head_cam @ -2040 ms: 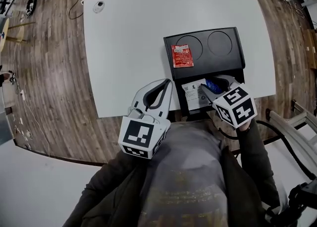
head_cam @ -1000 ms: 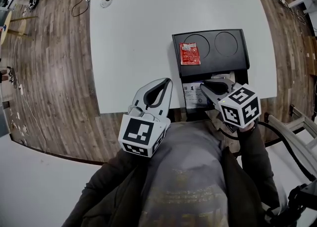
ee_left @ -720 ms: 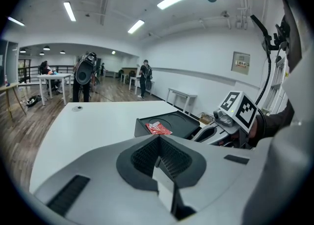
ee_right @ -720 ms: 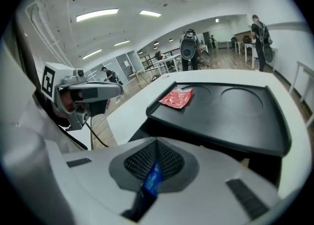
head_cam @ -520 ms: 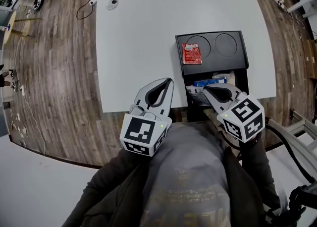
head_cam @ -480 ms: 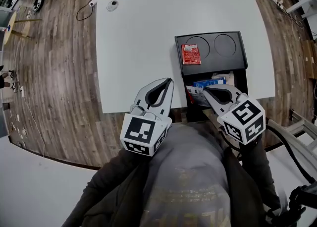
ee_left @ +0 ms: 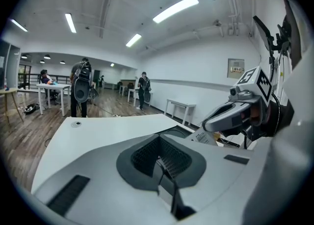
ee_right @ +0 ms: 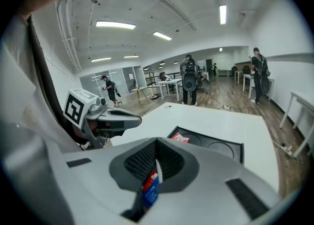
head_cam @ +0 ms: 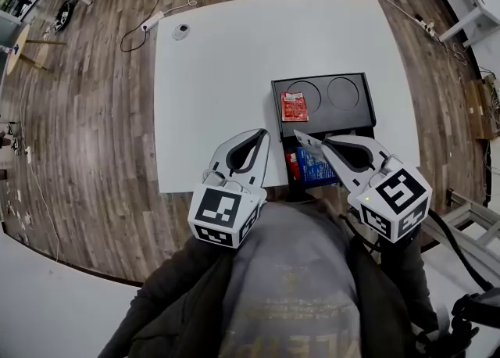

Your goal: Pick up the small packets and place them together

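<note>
Right gripper (head_cam: 320, 145) has risen, fingers clamped on a packet (head_cam: 303, 139); left gripper (head_cam: 262, 138) fingers together.

Head view looks steeply down; gripper views skim low across the table (head_cam: 219, 75) (all share the tray (head_cam: 328, 119))

We're in a big open-plan lab/test space, not a home. Signs: wide wood-plank floor (head_cam: 86, 114), plain white worktable (head_cam: 219, 59), more white tables (ee_left: 180, 104) along bare white walls, long ceiling strip lights (ee_left: 176, 9), exposed pipes (ee_right: 66, 32) overhead, power strip (head_cam: 152, 19) w/ cable on the floor, people (ee_left: 81, 89) standing about w/ bulky packs.
</note>
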A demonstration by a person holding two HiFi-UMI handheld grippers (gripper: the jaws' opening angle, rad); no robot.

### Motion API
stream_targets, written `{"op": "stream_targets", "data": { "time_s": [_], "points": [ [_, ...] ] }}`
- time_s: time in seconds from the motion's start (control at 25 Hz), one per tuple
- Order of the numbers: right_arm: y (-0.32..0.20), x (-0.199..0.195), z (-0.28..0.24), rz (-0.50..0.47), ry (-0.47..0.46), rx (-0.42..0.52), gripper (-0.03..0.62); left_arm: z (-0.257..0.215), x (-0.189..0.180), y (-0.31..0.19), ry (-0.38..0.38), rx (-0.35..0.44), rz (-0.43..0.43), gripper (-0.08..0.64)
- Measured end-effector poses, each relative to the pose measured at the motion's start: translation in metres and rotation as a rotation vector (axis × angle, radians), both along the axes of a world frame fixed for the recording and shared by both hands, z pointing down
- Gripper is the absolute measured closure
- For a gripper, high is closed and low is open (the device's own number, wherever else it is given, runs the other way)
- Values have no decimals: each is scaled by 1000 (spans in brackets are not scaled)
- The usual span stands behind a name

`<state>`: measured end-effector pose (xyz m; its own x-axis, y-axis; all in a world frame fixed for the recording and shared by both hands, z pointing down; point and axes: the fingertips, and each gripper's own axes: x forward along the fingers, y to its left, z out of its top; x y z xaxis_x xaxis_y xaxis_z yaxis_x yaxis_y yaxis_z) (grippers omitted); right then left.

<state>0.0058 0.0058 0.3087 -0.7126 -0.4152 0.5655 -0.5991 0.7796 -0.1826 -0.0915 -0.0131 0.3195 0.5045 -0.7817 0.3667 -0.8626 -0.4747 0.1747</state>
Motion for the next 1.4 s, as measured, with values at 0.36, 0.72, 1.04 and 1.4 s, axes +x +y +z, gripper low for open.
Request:
{"op": "stream_targets", "data": {
  "time_s": [0.36, 0.72, 1.04, 1.4],
  "points": [
    [-37, 2, -30, -2, -23, 84, 588, -10, -4, -18, 8, 37, -38, 558],
    [-84, 21, -13, 22, -44, 50, 588, 3, -2, -37, -20, -7, -80, 558],
    [-132, 54, 20, 111, -87, -46, 588, 25, 2, -47, -55, -87, -118, 558],
    [-154, 71, 69, 155, -39, -113, 588, 41, 6, -47, -70, -140, -147, 558]
  ]
}}
